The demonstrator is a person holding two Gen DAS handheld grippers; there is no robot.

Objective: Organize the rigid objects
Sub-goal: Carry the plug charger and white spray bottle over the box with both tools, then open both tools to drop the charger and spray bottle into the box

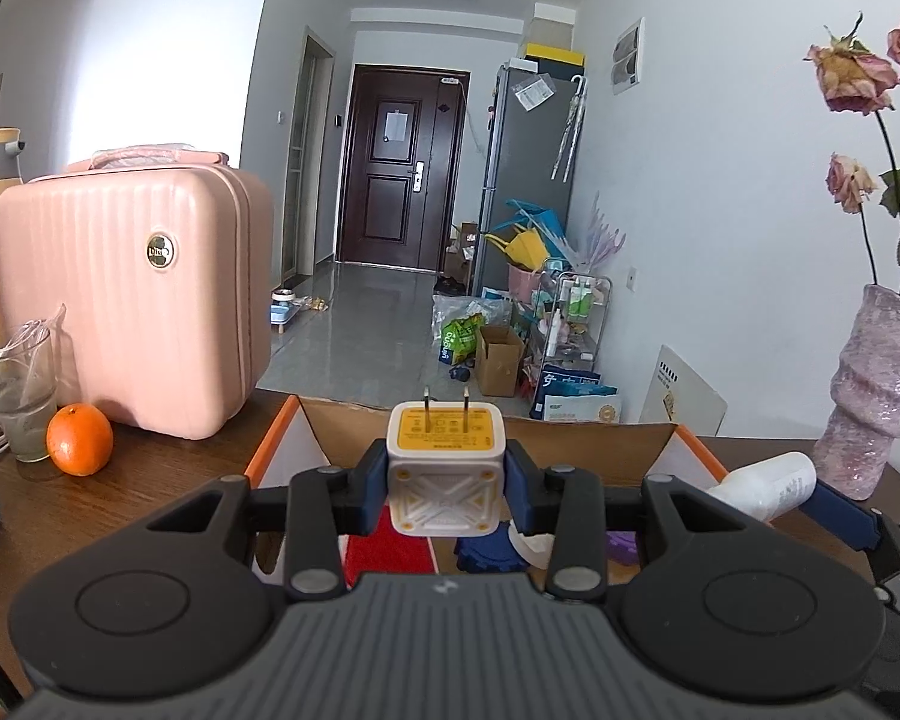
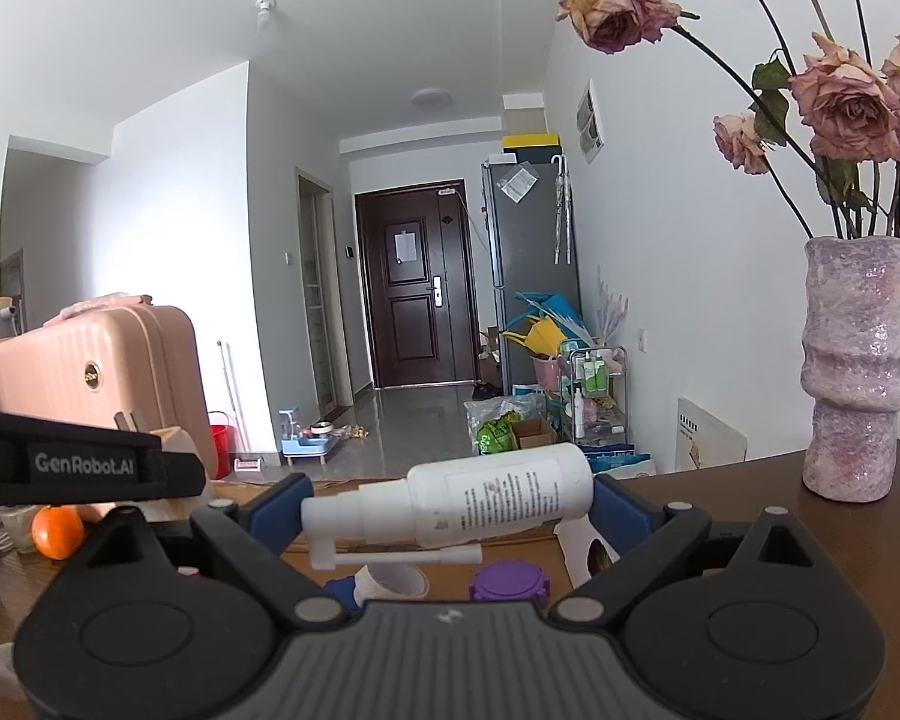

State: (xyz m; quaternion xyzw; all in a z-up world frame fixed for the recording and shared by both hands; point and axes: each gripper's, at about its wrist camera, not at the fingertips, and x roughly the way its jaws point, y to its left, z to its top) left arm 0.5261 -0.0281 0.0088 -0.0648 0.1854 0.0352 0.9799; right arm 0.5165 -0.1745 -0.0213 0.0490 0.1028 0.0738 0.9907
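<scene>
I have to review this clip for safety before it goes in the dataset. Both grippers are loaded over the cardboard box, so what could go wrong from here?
1. The spray bottle lies sideways in the right gripper, its thin nozzle arm hanging below; it could roll or snag on the box.
2. The left gripper pinches the charger at its sides only; it might twist out.
3. The two grippers sit close together, and the vase stands nearby.

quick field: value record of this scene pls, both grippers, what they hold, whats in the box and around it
left gripper: shut on white and yellow charger plug, prongs up
right gripper: shut on white spray bottle, lying sideways, nozzle to the left
cardboard box: open, below both grippers
in box: purple lid, tape roll, blue gear-shaped piece
on table: orange, pink case, glass, vase of dried roses
</scene>
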